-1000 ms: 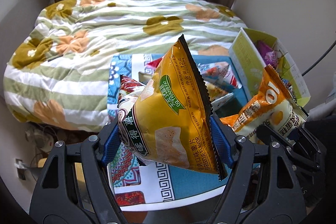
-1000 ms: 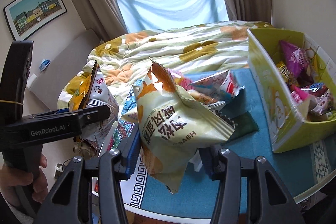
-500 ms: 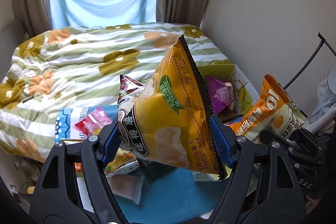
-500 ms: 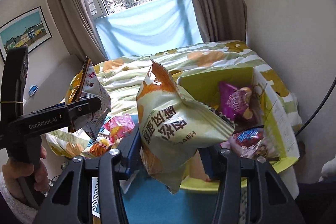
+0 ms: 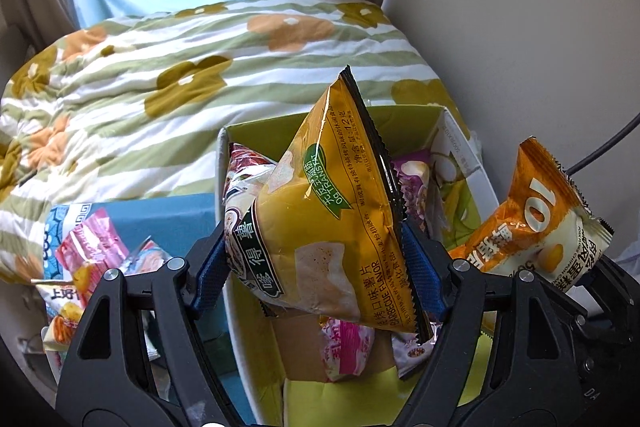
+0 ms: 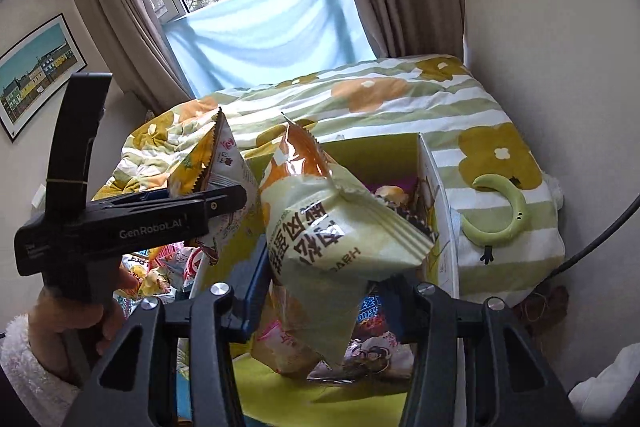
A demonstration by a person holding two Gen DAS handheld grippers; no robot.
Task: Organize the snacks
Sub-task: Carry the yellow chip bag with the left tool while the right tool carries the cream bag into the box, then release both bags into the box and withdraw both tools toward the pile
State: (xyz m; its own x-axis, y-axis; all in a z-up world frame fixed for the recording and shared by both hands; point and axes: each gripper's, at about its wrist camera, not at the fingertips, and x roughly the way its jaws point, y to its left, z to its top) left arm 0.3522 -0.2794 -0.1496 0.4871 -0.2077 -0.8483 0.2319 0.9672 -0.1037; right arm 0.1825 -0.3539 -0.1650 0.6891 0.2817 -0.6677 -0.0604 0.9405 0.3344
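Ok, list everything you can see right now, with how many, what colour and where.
Chip bag: one, yellow, between the left gripper's pads, above the box.
Snack bag: one, pale green and orange, clamped in the right gripper, above the box.
Box: one, green inside, on the table, holding several packets.
Loose packets: several, pink and yellow, on the table left of the box.
Table: one, blue top.
Quilt: one, green-striped, floral, behind.
Picture: one, framed, on the wall.
Left gripper: black, jaws opening.
Right gripper: black, shut.
Hand: one, fluffy white sleeve.
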